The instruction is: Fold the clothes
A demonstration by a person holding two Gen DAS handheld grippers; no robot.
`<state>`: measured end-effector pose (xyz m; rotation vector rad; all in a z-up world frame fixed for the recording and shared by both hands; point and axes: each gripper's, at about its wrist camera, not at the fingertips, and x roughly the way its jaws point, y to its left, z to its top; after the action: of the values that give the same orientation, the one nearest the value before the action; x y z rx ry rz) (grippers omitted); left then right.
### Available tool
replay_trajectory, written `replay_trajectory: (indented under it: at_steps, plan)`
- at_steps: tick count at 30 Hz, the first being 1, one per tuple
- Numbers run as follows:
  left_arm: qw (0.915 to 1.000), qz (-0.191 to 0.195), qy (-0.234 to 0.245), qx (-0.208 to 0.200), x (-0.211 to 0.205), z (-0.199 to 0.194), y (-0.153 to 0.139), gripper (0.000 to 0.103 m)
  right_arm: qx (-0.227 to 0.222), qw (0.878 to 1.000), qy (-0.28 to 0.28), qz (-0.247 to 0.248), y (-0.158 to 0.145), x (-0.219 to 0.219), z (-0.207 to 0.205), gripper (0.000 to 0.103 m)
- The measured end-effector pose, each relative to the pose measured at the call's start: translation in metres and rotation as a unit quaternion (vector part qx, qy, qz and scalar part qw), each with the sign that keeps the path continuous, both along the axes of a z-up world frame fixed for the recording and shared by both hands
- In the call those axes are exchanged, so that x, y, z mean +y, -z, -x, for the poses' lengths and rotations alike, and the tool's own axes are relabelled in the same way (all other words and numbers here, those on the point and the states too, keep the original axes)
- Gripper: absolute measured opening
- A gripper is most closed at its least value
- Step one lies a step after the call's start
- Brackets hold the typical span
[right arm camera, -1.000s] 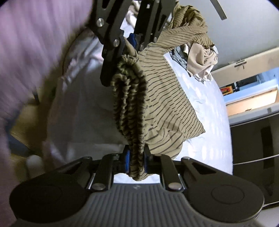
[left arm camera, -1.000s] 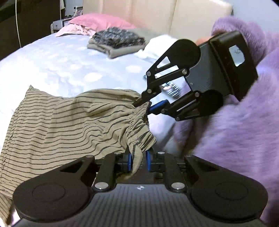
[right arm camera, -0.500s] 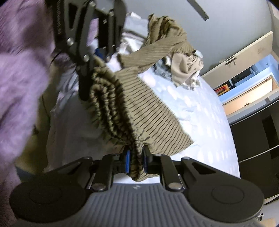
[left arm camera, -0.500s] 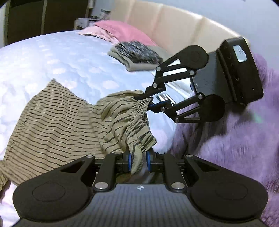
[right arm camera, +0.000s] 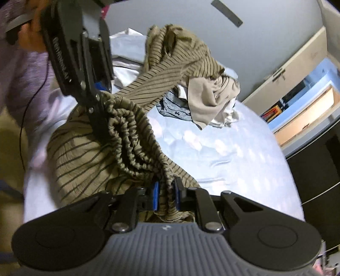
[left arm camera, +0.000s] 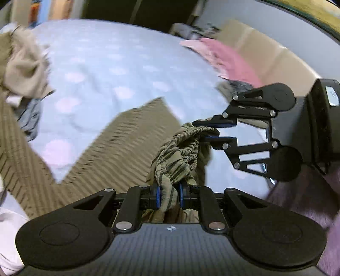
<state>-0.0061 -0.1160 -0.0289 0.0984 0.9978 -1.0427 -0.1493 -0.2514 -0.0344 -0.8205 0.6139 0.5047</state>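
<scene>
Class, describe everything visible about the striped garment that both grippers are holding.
The striped garment is olive-tan with thin dark stripes, soft and wrinkled, with a gathered elastic waistband. The left gripper and right gripper are each shut on the bunched waistband, which sags between them. The rest trails onto the pale dotted bed sheet, one end reaching the pile of unfolded clothes.

Pale blue dotted bedsheet [left arm camera: 110, 70], cream padded headboard [left arm camera: 261, 53], grey wall [right arm camera: 170, 14], dark wardrobe [right arm camera: 318, 169].

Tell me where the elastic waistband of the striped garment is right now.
The elastic waistband hangs bunched between the two grippers above the bed: the right gripper clamps one end, the left gripper the other.
</scene>
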Motion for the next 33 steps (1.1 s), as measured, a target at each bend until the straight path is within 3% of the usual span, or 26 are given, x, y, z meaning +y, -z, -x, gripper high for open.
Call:
replay_trajectory:
  at_steps: [5,10,14,17,18,19,21,23,25,26,28,31,33]
  plan:
    - [0.9972,-0.022,-0.065,0.031,0.007,-0.042,0.030,0.013,0.016,1.000,0.016,-0.014,0.028,0.012,-0.062,0.016]
    - [0.9889,-0.046,-0.121,0.074,0.019,-0.075,0.067,0.013,0.046,0.998,0.030,-0.031,0.060,0.019,-0.107,0.017]
    - [0.9825,-0.065,-0.153,0.084,0.022,-0.085,0.085,0.022,0.067,0.995,0.050,-0.062,0.078,0.016,-0.127,0.020]
    - [0.9812,-0.073,-0.163,0.075,0.022,-0.081,0.081,0.026,0.072,0.991,0.070,-0.087,0.081,0.008,-0.134,0.030]
    - [0.9805,-0.075,-0.168,0.069,0.023,-0.080,0.079,0.028,0.071,0.990,0.079,-0.095,0.080,0.004,-0.135,0.041]
    - [0.9793,-0.077,-0.177,0.062,0.023,-0.080,0.077,0.031,0.069,0.988,0.090,-0.103,0.077,0.000,-0.136,0.044]
    - [0.9751,-0.076,-0.201,0.053,0.028,-0.078,0.071,0.033,0.070,0.982,0.119,-0.127,0.071,-0.011,-0.140,0.045]
    - [0.9704,-0.074,-0.225,0.044,0.034,-0.075,0.065,0.043,0.074,0.973,0.152,-0.155,0.064,-0.024,-0.143,0.045]
    - [0.9671,-0.071,-0.243,0.030,0.038,-0.069,0.057,0.045,0.083,0.961,0.188,-0.185,0.056,-0.039,-0.145,0.049]
    - [0.9666,-0.065,-0.246,0.027,0.040,-0.064,0.052,0.049,0.088,0.954,0.205,-0.200,0.052,-0.046,-0.146,0.053]
    - [0.9659,-0.049,-0.252,0.036,0.046,-0.055,0.047,0.057,0.106,0.935,0.240,-0.238,0.047,-0.065,-0.146,0.077]
    - [0.9628,-0.040,-0.260,0.061,0.053,-0.042,0.047,0.062,0.130,0.899,0.287,-0.303,0.040,-0.093,-0.143,0.085]
    - [0.9606,-0.044,-0.263,0.079,0.056,-0.035,0.052,0.063,0.152,0.882,0.303,-0.327,0.041,-0.105,-0.141,0.093]
